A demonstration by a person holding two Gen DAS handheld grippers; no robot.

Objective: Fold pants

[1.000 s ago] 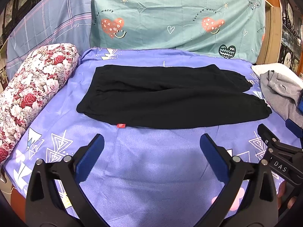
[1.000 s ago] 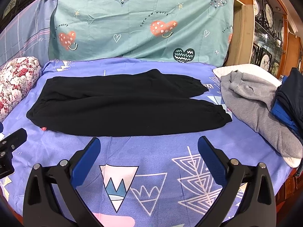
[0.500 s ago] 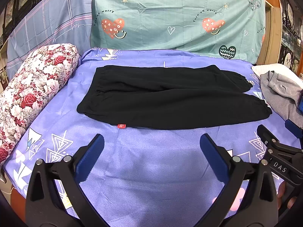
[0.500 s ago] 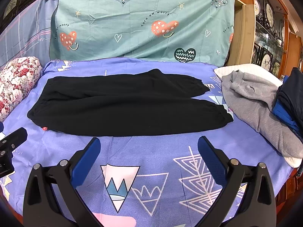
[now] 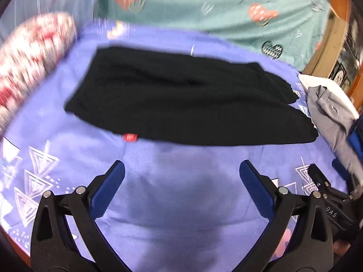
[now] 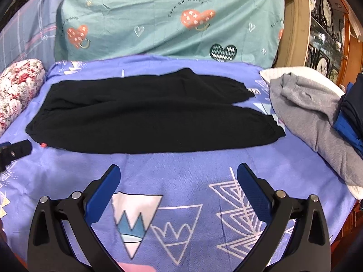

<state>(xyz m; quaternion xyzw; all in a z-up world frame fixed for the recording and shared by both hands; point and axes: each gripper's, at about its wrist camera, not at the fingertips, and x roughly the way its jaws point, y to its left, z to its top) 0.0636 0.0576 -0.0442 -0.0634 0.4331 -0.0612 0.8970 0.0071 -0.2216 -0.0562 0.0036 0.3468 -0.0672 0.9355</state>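
Observation:
Black pants (image 5: 181, 104) lie flat across the purple bed sheet (image 5: 181, 192), waistband to the left, both cuffed legs to the right; a small red tag (image 5: 130, 137) sits at the near hem. They also show in the right wrist view (image 6: 149, 117). My left gripper (image 5: 181, 170) is open and empty, just short of the pants' near edge. My right gripper (image 6: 178, 172) is open and empty, near the same edge further right. The left wrist view is motion-blurred.
A floral bolster (image 6: 15, 86) lies at the left. A grey garment (image 6: 313, 117) on a white pillow (image 6: 283, 72) and folded dark-blue clothes (image 6: 351, 113) lie at the right. A teal heart-print sheet (image 6: 170, 15) hangs behind. A wooden cabinet (image 6: 326, 34) stands far right.
Both grippers have moved forward toward the pants' near edge. The left one moved fast and tilted, blurring its view. The pants have not moved.

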